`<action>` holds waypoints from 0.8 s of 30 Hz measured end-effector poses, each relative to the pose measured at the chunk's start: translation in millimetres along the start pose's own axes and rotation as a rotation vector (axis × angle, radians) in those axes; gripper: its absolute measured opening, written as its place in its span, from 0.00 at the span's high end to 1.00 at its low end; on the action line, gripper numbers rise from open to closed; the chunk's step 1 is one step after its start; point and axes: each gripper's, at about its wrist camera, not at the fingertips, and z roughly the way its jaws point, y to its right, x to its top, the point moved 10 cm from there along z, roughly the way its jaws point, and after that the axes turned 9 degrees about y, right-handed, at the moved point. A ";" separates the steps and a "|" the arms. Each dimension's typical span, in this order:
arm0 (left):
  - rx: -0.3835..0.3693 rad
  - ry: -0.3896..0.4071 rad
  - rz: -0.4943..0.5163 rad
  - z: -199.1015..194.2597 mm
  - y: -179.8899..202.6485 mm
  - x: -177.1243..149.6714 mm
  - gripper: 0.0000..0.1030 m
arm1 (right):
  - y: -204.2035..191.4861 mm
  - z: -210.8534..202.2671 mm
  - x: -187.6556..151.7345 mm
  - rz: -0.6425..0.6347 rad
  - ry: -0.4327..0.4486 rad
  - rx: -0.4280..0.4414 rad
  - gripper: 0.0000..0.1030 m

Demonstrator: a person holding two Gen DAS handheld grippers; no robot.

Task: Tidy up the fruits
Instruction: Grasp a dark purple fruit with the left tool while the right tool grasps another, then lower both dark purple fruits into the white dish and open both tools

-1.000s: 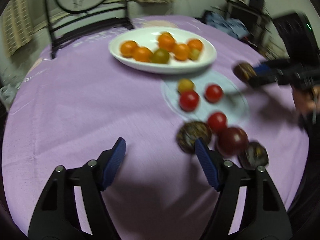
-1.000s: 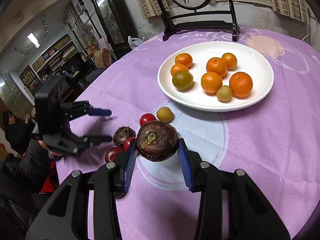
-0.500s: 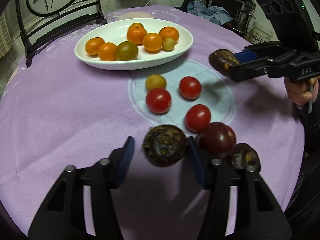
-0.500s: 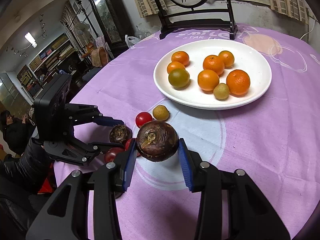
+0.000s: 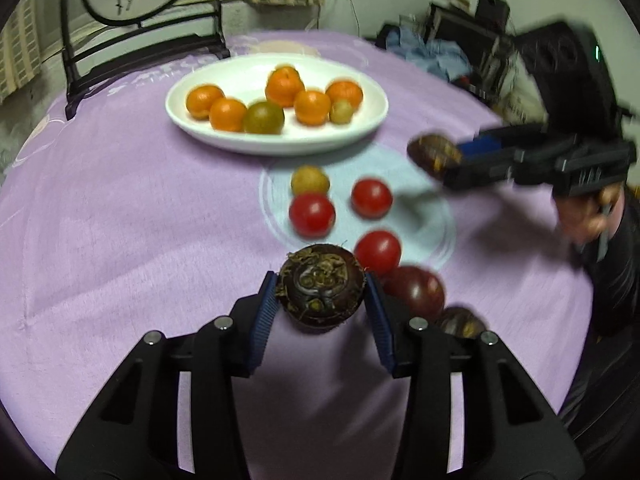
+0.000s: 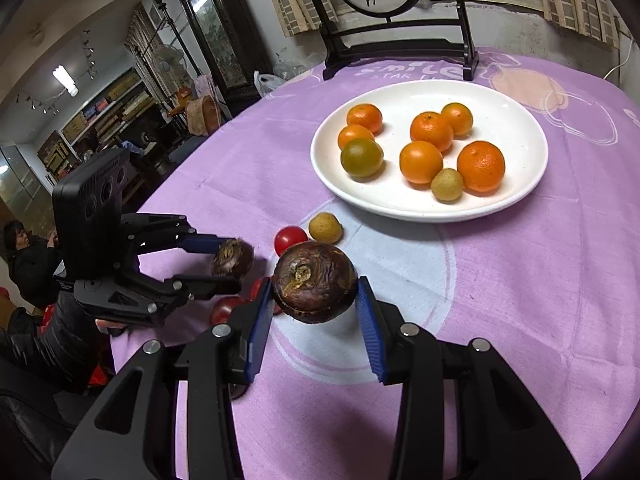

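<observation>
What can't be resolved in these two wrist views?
- Left wrist view: dark fruit at lower right, half hidden behind the left gripper finger; type unclear.
- Left wrist view: right gripper motion-blurred.
- Right wrist view: red tomatoes mostly hidden behind the right gripper; count unclear.

Two close wrist views, facing tableward, sharing white plate (image 5: 376, 116) (image 6: 532, 184) (opposite sides)

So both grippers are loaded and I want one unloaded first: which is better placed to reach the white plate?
Right, probably. The right gripper holds its dark fruit nearer the white plate; the left gripper holds its fruit behind the loose tomatoes.
</observation>
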 end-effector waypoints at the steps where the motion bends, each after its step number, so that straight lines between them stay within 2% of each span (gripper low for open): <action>1: 0.005 0.015 -0.012 -0.2 -1.3 5.2 0.57 | 0.8 -0.9 3.3 0.000 0.019 -0.001 0.59; 4: 0.005 0.087 -0.070 1.5 -5.9 33.1 0.57 | 9.9 -7.8 21.8 0.025 0.113 -0.020 0.59; 8: 0.005 0.196 -0.194 9.6 -20.6 87.6 0.57 | 43.6 -17.8 54.0 0.109 0.276 -0.144 0.59; 12: 0.141 0.236 -0.203 30.3 -38.7 135.9 0.57 | 73.1 -12.4 73.0 0.160 0.346 -0.244 0.59; 16: 0.254 0.197 -0.218 63.5 -53.7 158.1 0.57 | 92.0 5.4 84.9 0.157 0.342 -0.308 0.59; 20: 0.303 0.145 -0.218 89.5 -69.1 160.1 0.57 | 99.3 21.1 83.2 0.158 0.306 -0.332 0.59; 24: 0.329 0.132 -0.213 91.6 -75.9 155.8 0.57 | 102.8 30.7 86.0 0.141 0.297 -0.348 0.59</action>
